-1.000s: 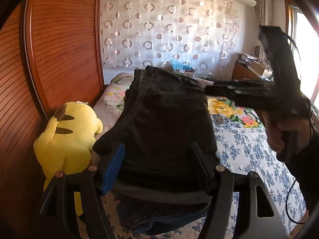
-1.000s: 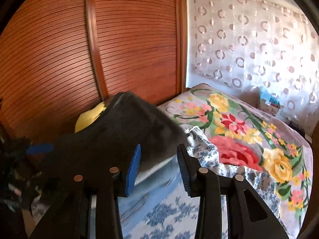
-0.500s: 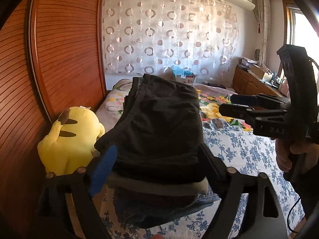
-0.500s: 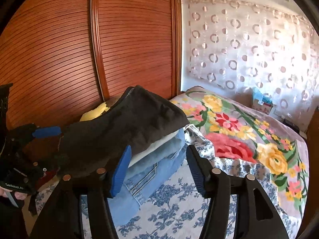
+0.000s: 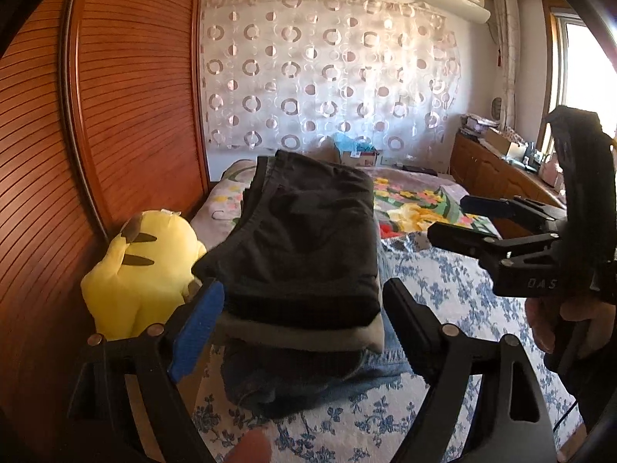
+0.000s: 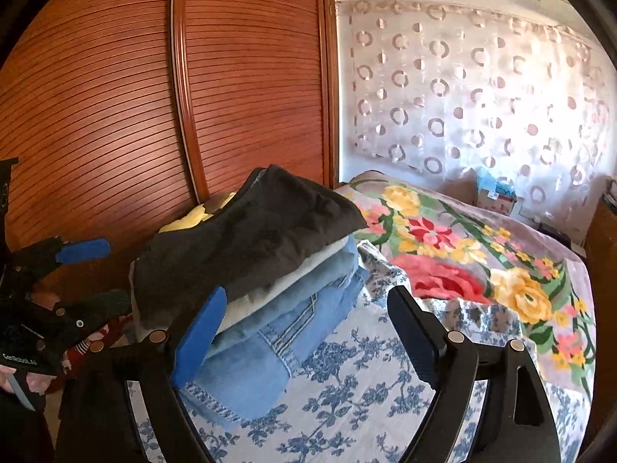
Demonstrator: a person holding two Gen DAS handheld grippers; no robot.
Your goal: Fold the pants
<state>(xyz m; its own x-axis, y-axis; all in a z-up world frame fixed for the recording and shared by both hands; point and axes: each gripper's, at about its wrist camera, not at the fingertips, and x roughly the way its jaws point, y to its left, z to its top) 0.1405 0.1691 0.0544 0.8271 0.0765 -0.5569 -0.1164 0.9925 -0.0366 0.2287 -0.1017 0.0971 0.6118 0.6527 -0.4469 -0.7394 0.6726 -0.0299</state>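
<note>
Over by the wooden wardrobe doors (image 5: 127, 88) on the left, a yellow plush toy (image 5: 139, 266) slumps against the panelling, likely parked there to leave the bed (image 6: 370, 378) free for sorting clothes. Just beside it, near the bed's edge, sits the stack of folded clothes (image 6: 270, 281): blue jeans (image 6: 250, 359) at the bottom, a pale garment between, and the black pants (image 5: 304, 239) folded flat on top, where I take it a finished piece belongs. The left hand-held gripper (image 5: 300, 332) faces the near end of the stack with its jaws standing wide on either side of the fold, the pads clear of the cloth; they have just been opening, which reads as letting the pants go. To the right, the right hand-held gripper (image 6: 304, 332) has likewise just been spreading its jaws, and they now stand apart at the pile's corner with only the jeans' edge and the blue-flowered sheet between them, gripping nothing. Both tools seem pulled off so the pile settles undisturbed. Beyond, the bright floral blanket (image 6: 462, 254) covers the far half of the bed under the circle-patterned curtain (image 5: 327, 77).
</note>
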